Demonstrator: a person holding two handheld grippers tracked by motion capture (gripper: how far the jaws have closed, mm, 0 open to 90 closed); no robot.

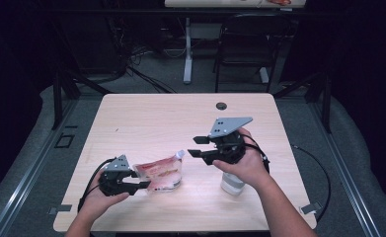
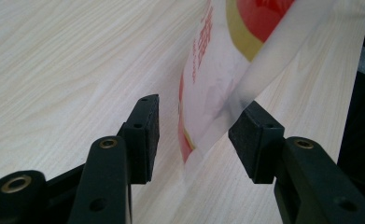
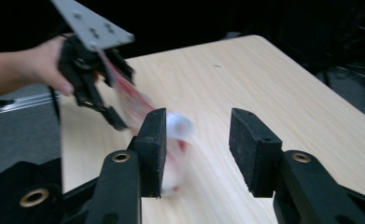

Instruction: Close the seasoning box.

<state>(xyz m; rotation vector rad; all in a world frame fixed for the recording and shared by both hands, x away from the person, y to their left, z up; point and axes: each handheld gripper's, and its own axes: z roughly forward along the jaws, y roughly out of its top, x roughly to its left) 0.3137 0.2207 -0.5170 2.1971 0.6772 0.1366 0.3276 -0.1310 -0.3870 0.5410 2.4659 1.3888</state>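
Note:
A red-and-white pouch (image 1: 161,173) with a white spout lies near the front left of the wooden table (image 1: 180,118). My left gripper (image 1: 140,181) is open at the pouch's left end. In the left gripper view the pouch's clear edge (image 2: 217,70) hangs between the jaws of the left gripper (image 2: 199,135), unclamped. My right gripper (image 1: 197,146) hovers open to the right of the spout. In the right gripper view the blurred pouch (image 3: 175,128) shows beyond the jaws of the right gripper (image 3: 196,140), with the left gripper (image 3: 94,74) behind it.
A white bottle-like object (image 1: 232,185) stands on the table under my right hand. A cable hole (image 1: 221,105) sits near the table's far edge. A black chair (image 1: 245,44) and a desk leg (image 1: 187,49) stand beyond the table.

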